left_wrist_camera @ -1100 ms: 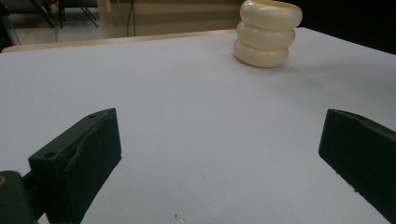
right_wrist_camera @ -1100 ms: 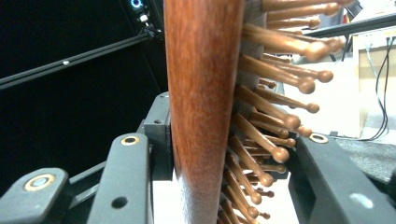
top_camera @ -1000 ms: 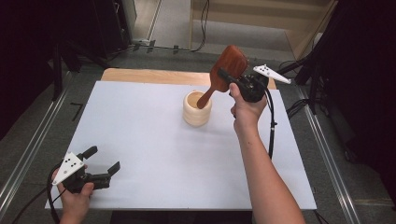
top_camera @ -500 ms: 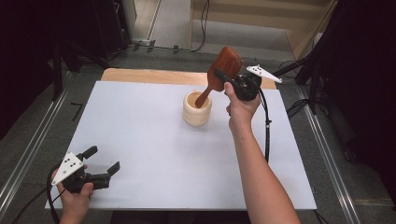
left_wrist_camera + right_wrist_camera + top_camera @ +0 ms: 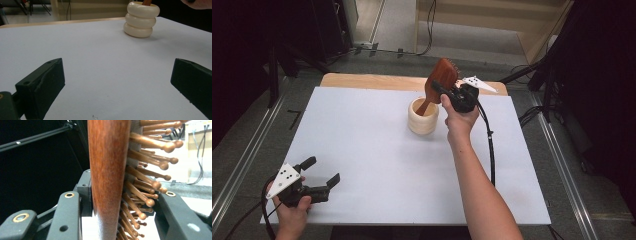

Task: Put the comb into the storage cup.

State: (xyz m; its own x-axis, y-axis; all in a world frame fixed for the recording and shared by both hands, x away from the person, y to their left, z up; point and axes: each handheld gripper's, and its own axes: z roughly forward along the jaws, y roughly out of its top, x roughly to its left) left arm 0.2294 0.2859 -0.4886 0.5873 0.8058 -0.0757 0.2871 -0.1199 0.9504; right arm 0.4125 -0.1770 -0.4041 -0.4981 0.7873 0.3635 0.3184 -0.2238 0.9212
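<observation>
A brown wooden hairbrush point(image 5: 441, 80) with wooden pins point(image 5: 147, 180) stands tilted, its handle down inside a cream ribbed cup point(image 5: 423, 116) at the table's far middle. My right gripper point(image 5: 443, 91) is shut on the brush head, one jaw on its smooth back and one against the pins. The brush back point(image 5: 110, 170) rises close in the right gripper view. My left gripper point(image 5: 321, 171) rests open near the table's front left corner, with nothing between its jaws. In the left gripper view the cup point(image 5: 141, 20) stands far ahead.
A white sheet point(image 5: 377, 155) covers the table, with a wooden strip point(image 5: 362, 80) along the far edge. Metal rails point(image 5: 562, 165) run along both sides. A black cable point(image 5: 488, 145) trails from the right gripper over the table's right part.
The right gripper has carried the brush left and down, so its handle now sits deeper in the cup. The left gripper has not moved.
</observation>
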